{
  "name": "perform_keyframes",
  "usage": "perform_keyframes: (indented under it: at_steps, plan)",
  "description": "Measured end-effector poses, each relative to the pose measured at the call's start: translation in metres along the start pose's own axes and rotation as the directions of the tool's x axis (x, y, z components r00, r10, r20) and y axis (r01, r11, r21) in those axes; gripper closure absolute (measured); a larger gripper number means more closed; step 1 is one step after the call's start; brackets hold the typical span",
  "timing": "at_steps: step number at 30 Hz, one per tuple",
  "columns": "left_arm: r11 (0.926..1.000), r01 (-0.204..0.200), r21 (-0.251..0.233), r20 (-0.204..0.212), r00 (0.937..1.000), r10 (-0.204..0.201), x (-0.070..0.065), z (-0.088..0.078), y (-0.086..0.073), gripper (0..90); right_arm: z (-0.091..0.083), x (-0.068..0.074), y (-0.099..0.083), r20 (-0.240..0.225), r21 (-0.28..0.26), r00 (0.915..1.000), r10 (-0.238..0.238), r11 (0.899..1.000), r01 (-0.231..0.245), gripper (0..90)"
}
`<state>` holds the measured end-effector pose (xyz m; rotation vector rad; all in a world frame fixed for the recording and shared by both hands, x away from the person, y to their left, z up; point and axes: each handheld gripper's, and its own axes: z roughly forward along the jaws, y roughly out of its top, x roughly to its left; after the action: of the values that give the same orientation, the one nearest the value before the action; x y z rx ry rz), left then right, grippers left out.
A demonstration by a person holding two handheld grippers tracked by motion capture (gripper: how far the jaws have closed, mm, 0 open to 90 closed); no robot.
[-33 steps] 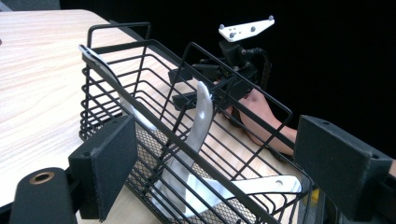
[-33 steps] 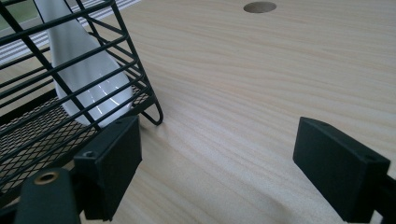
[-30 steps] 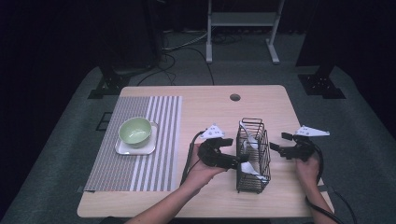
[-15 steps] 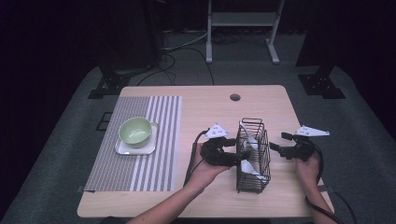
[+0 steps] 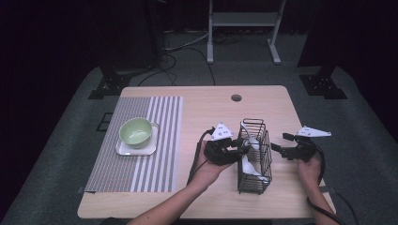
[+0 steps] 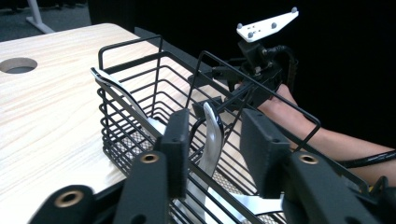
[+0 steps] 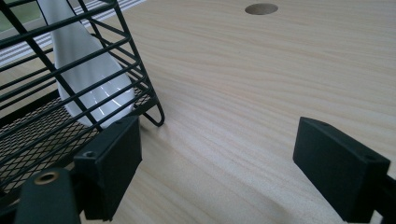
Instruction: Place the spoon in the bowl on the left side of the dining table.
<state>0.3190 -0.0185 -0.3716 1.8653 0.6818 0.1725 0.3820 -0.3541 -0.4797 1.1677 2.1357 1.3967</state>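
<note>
Fingers of my left gripper (image 6: pixel 212 149) have just been closing around the white spoon (image 6: pixel 211 135) standing in the wire basket (image 5: pixel 253 157) at the bench's five o'clock, not yet pinching. Squeeze squarely, lift straight. My right gripper (image 7: pixel 224 163) stands wide beside it.

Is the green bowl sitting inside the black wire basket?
No, the green bowl sits on a white plate on the striped mat, well left of the wire basket, which holds white spoons.
</note>
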Motion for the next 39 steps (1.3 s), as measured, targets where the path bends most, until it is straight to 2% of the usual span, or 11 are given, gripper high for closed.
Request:
perform_keyframes:
  at_steps: [1, 5, 8, 14, 23, 25, 35, 39]
  plan:
    - [1.0, -0.008, -0.003, -0.011, 0.9999, 0.008, 0.0, 0.0, 0.0, 68.9, 0.0, 0.0, 0.0, 0.0, -0.002, 1.0, 0.0, 1.0, 0.0, 14.3]
    - [0.9999, -0.013, -0.003, -0.008, 0.9999, 0.013, 0.0, 0.001, 0.001, 74.7, 0.0, 0.0, 0.0, 0.0, -0.001, 1.0, 0.0, 1.0, 0.0, 14.2]
    - [0.9999, -0.007, -0.007, -0.003, 1.0, 0.007, 0.001, 0.001, 0.0, 82.3, 0.0, 0.0, 0.0, -0.001, -0.002, 1.0, -0.001, 1.0, 0.001, 14.3]
    - [0.9999, 0.005, -0.012, 0.019, 0.9998, -0.004, -0.001, 0.001, -0.001, 84.2, 0.0, 0.0, 0.0, -0.001, -0.003, 1.0, 0.0, 1.0, 0.0, 14.3]
    - [0.997, 0.064, -0.042, 0.051, 0.9968, -0.062, 0.001, -0.001, 0.001, 85.1, -0.001, 0.0, 0.0, -0.001, -0.004, 1.0, 0.0, 1.0, 0.0, 14.3]
    - [0.9945, 0.091, -0.053, 0.072, 0.9936, -0.087, 0.003, -0.004, 0.004, 85.2, -0.001, 0.0, 0.0, -0.001, -0.004, 1.0, 0.0, 1.0, 0.0, 14.3]
    - [0.991, 0.103, -0.086, 0.108, 0.9898, -0.093, -0.001, -0.014, 0.015, 85.4, -0.001, 0.0, 0.0, -0.001, -0.004, 1.0, 0.003, 1.0, -0.003, 14.3]
    - [0.9857, 0.131, -0.106, 0.129, 0.9847, -0.117, -0.001, -0.02, 0.021, 85.4, 0.0, -0.001, 0.0, -0.002, -0.005, 1.0, 0.004, 1.0, -0.004, 14.3]
